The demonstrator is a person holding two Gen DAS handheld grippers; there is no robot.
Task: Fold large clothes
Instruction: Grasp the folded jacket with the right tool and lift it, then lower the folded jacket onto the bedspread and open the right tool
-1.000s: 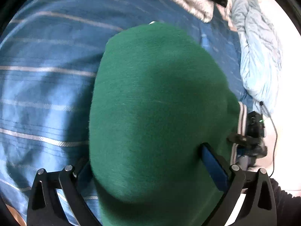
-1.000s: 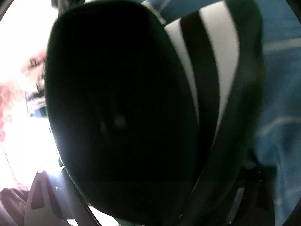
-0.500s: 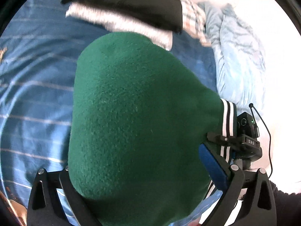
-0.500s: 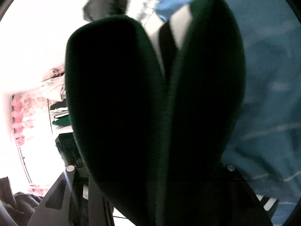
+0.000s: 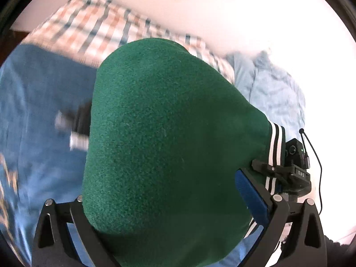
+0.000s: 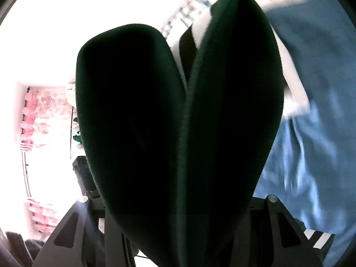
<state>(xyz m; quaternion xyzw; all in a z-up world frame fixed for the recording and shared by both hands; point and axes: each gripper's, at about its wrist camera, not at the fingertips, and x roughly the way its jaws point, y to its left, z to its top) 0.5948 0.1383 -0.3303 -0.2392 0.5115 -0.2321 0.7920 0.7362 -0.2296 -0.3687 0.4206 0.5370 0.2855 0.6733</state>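
- Left gripper (image 5: pixel 175 202) is clamping the green fleece (image 5: pixel 169 146), which is bulging up between its jaws.
- Right gripper (image 6: pixel 178 200), jaws having just been closing, is pinching two fleece folds (image 6: pixel 133 122).
- Other gripper's camera block (image 5: pixel 298 169) at 4 o'clock is showing "DAS".
- Blue bedcover (image 5: pixel 40 115) is lying at 9 o'clock.

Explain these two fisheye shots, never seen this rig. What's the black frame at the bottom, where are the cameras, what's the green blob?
There is no robot here. A person holds a two-finger gripper in each hand, and a camera on each looks forward along its fingers.

Left-hand camera: the left gripper has a bulge of green fleece garment between its fingers, hiding most of the view. The garment has a black-and-white striped trim. The other handheld gripper shows at the right edge.

Right-hand camera: the right gripper holds two dark folds of the same garment, backlit by a bright window.

Underneath lies a blue bedspread, with a checked cloth and a pale blue crumpled cloth farther back.
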